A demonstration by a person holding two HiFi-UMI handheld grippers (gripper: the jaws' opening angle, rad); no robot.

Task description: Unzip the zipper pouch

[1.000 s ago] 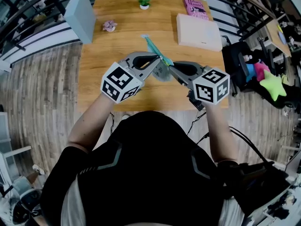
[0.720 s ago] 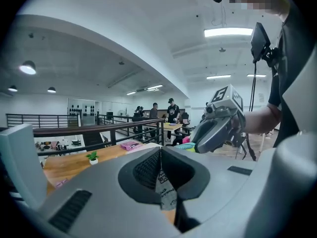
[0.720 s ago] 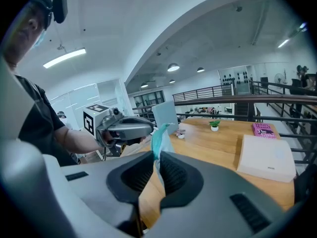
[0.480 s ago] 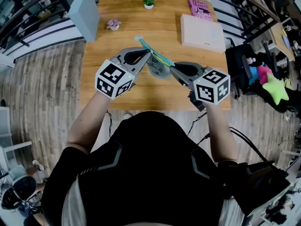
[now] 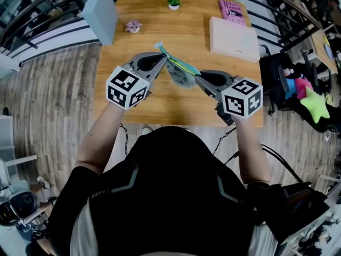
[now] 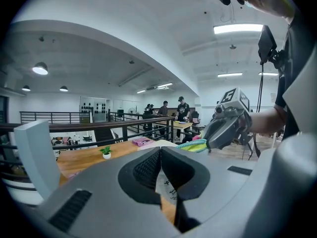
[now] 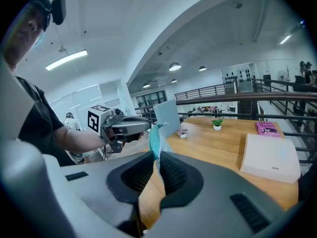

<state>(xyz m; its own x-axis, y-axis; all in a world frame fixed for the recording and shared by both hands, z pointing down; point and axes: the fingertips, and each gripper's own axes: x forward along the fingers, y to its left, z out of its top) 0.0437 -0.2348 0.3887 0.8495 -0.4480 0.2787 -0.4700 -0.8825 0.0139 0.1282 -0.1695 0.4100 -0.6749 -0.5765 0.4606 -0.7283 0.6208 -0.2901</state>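
A translucent zipper pouch [image 5: 179,74] with a teal zipper edge [image 5: 184,65] hangs in the air above the wooden table [image 5: 128,103], stretched between both grippers. My left gripper [image 5: 163,61] is shut at the zipper line near the pouch's far end; the pull is hidden between the pads. My right gripper [image 5: 199,79] is shut on the pouch's near end. In the left gripper view the jaws [image 6: 161,155] are closed, with the printed pouch wall [image 6: 167,186] below them. In the right gripper view the teal edge [image 7: 155,135] rises out of the closed jaws [image 7: 158,157] toward the left gripper [image 7: 126,125].
On the table's far half stand a white box [image 5: 234,39], a pink book [image 5: 233,9], a small potted plant [image 5: 173,3], a small pink ornament [image 5: 133,25] and a tall grey-blue box [image 5: 101,12]. Railings run behind the table. Coloured toys [image 5: 311,97] lie to the right.
My left gripper has moved left and away along the teal zipper edge, widening the gap between the two grippers. The right gripper has stayed where it was.
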